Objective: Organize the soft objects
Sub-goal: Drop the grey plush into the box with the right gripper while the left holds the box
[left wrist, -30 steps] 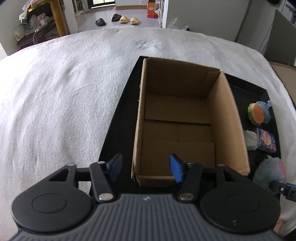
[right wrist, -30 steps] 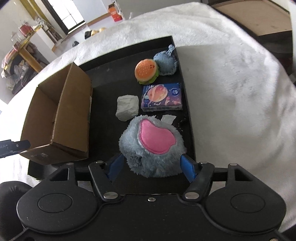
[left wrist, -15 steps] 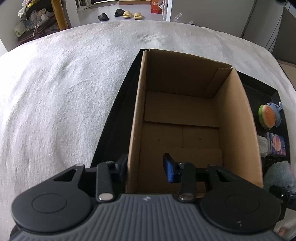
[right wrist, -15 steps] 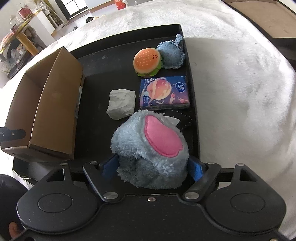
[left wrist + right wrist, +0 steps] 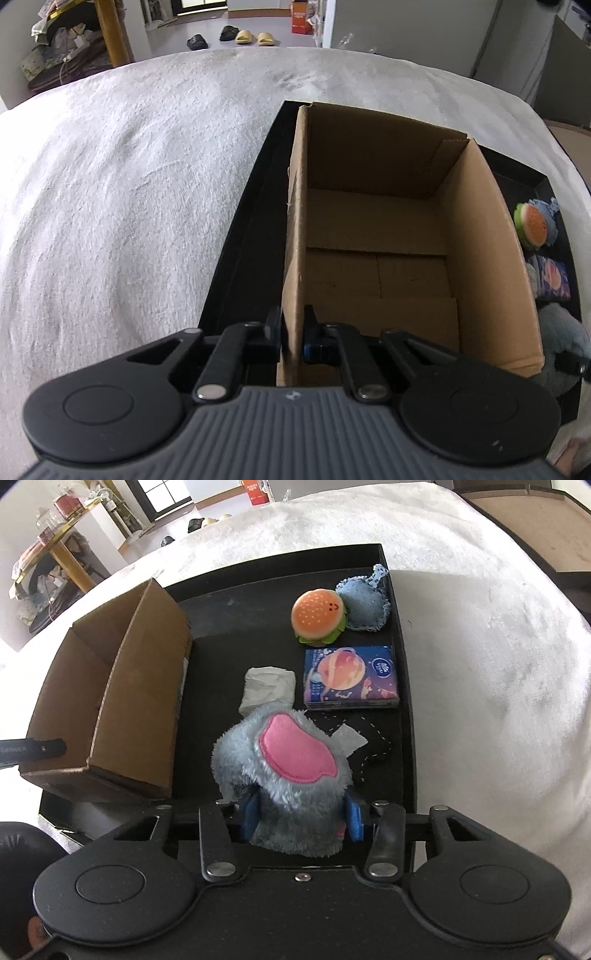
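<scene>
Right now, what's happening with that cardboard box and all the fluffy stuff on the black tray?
A person is tidying soft items with two handheld grippers. The left gripper is clamped on the near wall of the open brown cardboard box, which is empty. The right gripper is closing on the fuzzy grey-blue plush with a pink patch. The burger-shaped plush toy lies on the black tray.

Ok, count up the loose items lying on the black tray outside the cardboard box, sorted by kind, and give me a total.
Plush toys: 2, the fluffy grey-blue plush and the burger plush
Denim pads: 1, the blue denim pad
Tissue packs: 1, the planet-print tissue pack
Crumpled white wads: 1, the white wad
Total: 5
</scene>
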